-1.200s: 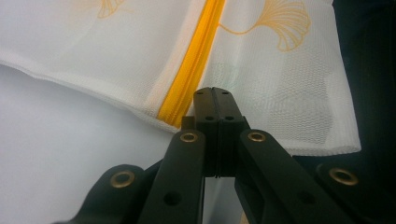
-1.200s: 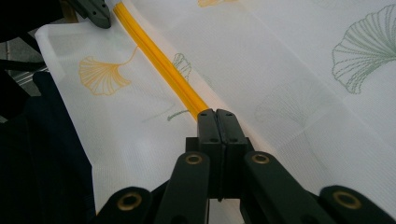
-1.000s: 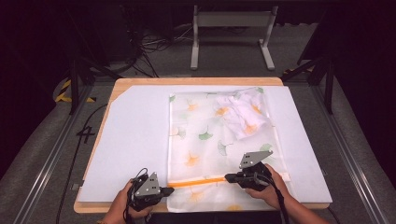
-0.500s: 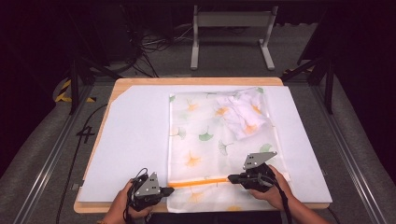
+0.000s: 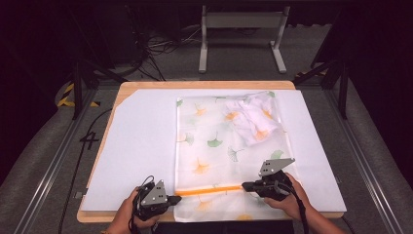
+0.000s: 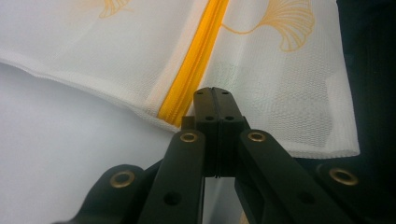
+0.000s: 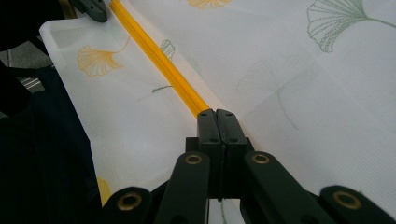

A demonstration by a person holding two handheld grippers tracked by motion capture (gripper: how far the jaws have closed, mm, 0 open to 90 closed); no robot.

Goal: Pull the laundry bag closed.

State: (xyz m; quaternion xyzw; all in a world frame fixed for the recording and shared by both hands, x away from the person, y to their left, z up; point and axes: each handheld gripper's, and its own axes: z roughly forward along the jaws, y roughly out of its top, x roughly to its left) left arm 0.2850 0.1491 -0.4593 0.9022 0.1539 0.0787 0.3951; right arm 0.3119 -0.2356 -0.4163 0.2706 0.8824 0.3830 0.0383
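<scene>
Right gripper [image 5: 245, 185] farther right along orange zipper [image 5: 209, 189].

Closed jaws hide whatever, perhaps a pull, they pinch on the zipper [image 7: 159, 60].

A dim lab or recording studio set up around one work table.

A light wooden table [image 5: 204, 85] topped with a white sheet [image 5: 141, 146] stands on grey carpet [image 5: 44, 165]. Black tangled cables [image 5: 160, 46] lie on the floor at the far left, a grey metal stand [image 5: 241, 29] sits beyond the far edge, dark tripod legs [image 5: 336, 78] flank the table, and a metal rail [image 5: 53, 161] runs along the left.
</scene>
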